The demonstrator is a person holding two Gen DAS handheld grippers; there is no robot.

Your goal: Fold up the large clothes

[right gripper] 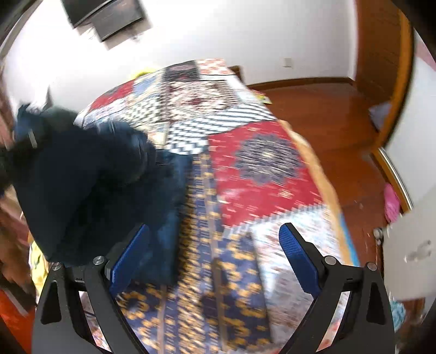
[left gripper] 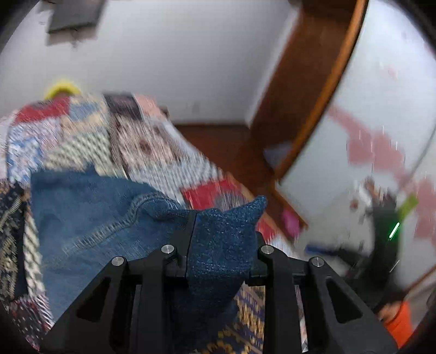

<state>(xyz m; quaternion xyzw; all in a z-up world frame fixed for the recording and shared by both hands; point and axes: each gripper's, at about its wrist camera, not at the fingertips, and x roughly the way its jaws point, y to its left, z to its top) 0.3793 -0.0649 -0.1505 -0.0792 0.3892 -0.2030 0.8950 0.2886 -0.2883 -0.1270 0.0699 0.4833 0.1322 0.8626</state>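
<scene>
My left tongs are clamped on a corner of the jeans. My right tongs stand apart over the bed, jeans bunched to their left.

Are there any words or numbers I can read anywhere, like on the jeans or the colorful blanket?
None can be read.
denim garment: stitching only, no label showing.
patchwork blanket: patterns only, no letters.
dark panel on the wall: blurred, no text visible.
green light: a glow, not a number.
</scene>
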